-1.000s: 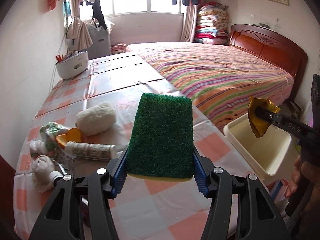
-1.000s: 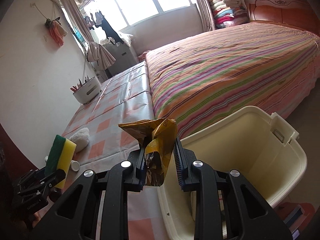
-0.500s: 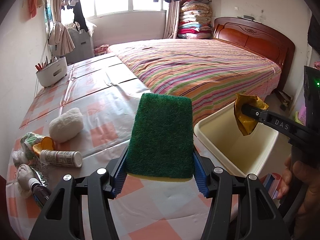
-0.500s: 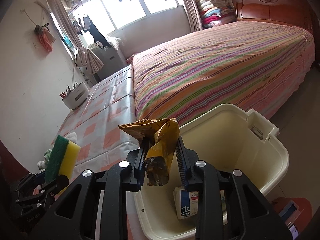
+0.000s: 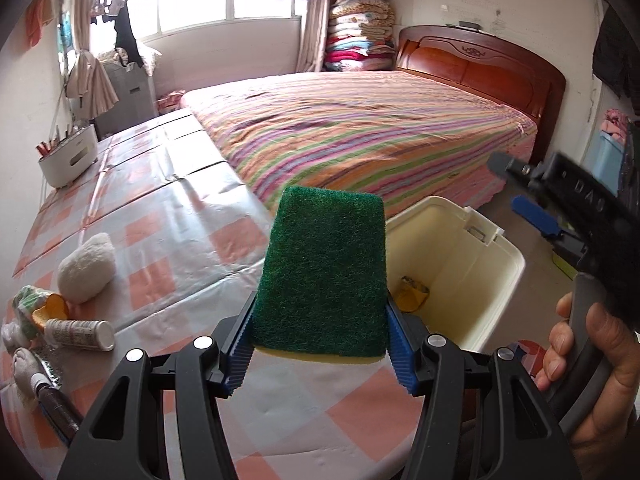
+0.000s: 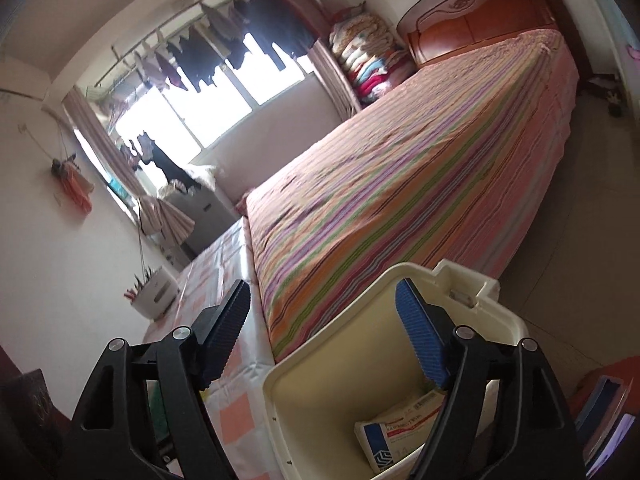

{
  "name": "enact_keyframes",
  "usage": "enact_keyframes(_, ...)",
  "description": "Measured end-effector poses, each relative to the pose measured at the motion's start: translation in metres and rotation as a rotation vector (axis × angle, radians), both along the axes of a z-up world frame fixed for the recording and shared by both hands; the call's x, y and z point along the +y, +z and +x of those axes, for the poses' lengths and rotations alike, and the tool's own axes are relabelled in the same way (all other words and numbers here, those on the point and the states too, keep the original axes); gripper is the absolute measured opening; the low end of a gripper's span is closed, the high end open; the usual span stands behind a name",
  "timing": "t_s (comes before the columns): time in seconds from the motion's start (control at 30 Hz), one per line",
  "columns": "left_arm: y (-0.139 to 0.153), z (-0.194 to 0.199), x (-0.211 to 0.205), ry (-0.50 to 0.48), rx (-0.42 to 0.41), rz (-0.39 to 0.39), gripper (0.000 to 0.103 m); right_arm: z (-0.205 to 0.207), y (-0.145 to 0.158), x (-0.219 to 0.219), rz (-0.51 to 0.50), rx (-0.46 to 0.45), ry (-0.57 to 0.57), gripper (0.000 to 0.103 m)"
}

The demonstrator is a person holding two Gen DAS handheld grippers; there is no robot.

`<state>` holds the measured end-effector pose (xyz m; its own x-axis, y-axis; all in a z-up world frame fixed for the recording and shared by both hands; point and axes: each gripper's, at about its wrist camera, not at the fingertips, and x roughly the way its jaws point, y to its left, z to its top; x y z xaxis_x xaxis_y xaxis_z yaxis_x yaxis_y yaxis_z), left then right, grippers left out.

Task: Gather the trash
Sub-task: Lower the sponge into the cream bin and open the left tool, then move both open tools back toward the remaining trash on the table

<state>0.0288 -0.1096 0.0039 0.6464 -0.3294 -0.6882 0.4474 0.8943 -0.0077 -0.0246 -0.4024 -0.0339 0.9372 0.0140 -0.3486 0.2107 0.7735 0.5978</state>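
Observation:
My left gripper (image 5: 318, 354) is shut on a green and yellow sponge (image 5: 324, 272), held above the checked table's (image 5: 192, 240) right edge beside the cream bin (image 5: 496, 276). The yellow wrapper (image 5: 412, 294) lies inside the bin. My right gripper (image 6: 324, 320) is open and empty above the bin (image 6: 320, 408); it also shows in the left wrist view (image 5: 516, 192) at the right. A white and blue packet (image 6: 400, 432) lies in the bin.
On the table's left sit a white fluffy lump (image 5: 86, 268), a lying white bottle (image 5: 78, 334), an orange piece (image 5: 50, 308) and other small trash. A white holder (image 5: 68, 158) stands far back. A striped bed (image 5: 360, 136) lies behind the bin.
My right gripper opened and the yellow wrapper dropped into the bin. The right gripper then rose and tilted. My left gripper with the sponge moved closer to the bin.

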Motion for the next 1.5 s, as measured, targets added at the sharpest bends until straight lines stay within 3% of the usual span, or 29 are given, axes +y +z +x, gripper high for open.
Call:
enact_keyframes(0.33, -0.016, 0.011, -0.057, -0.106, 0.105, -0.003, 0.056, -0.018, -0.002, -0.025, 0.083, -0.071, -0.105, 0.078)
enact_keyframes(0.6, -0.028, 0.024, -0.085, -0.125, 0.164, -0.009, 0.057, -0.030, -0.004, -0.035, 0.116, -0.107, -0.139, 0.078)
enact_keyframes(0.83, -0.040, 0.030, -0.097, -0.138, 0.220, -0.005, 0.074, -0.029, -0.003, -0.033, 0.117, -0.114, -0.128, 0.079)
enact_keyframes(1.17, -0.029, 0.027, -0.074, -0.104, 0.212, -0.077, 0.074, -0.024, -0.003, -0.033, 0.112, -0.109, -0.108, 0.080)
enact_keyframes(1.5, 0.000, 0.009, -0.024, -0.068, 0.107, -0.045, 0.074, -0.010, 0.000, -0.019, 0.082, -0.089, -0.062, 0.081)
